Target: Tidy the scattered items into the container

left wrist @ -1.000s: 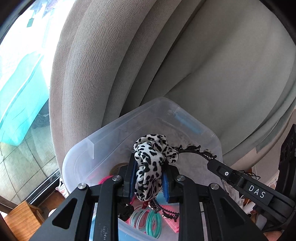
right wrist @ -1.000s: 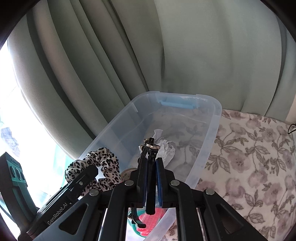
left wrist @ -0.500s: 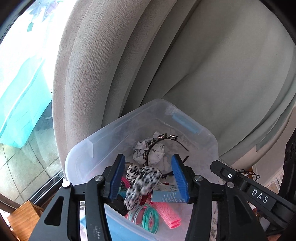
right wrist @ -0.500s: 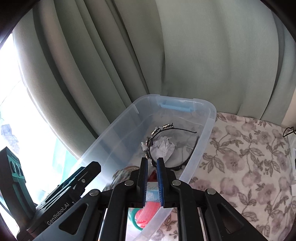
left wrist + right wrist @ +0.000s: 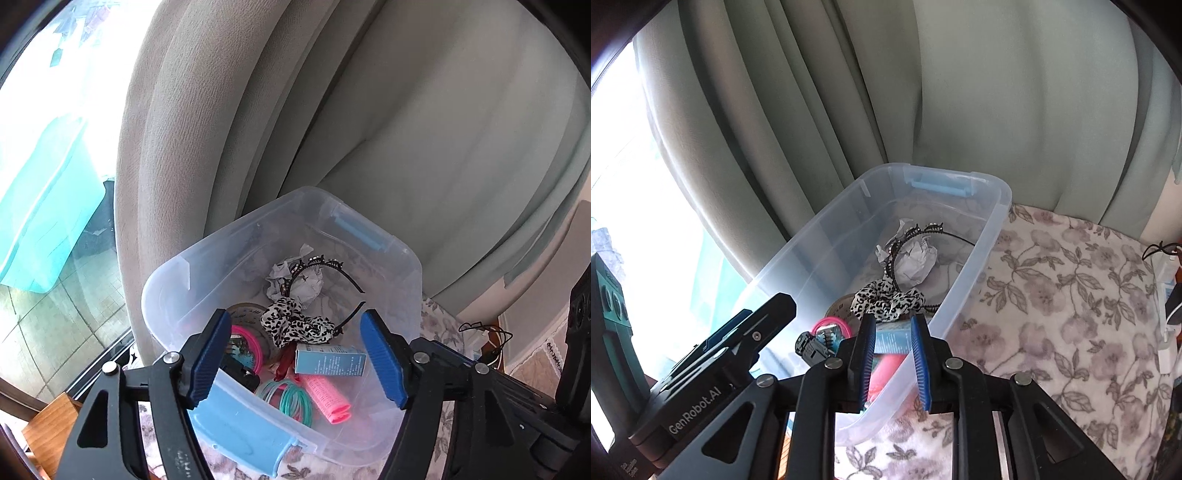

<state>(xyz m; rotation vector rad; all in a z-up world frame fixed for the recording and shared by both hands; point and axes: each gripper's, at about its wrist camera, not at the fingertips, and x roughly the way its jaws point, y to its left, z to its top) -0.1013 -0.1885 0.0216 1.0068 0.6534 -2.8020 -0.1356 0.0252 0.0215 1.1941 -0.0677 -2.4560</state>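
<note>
- Grippers over the near end of the clear bin [image 5: 413, 280]: left gripper [image 5: 295, 354] spread wide and empty; right gripper [image 5: 893, 358] parted a little, gripping nothing.
- Near items inside: pink roller [image 5: 325, 397], teal bangles [image 5: 291, 398], blue box [image 5: 330, 360].
- Leopard scrunchie [image 5: 295, 326] lies mid-bin, touching the black headband [image 5: 923, 236] looped around crumpled paper [image 5: 916, 260].
- Bin sits on a floral cloth [image 5: 1052, 295]; grey-green curtains [image 5: 997, 92] hang behind.
</note>
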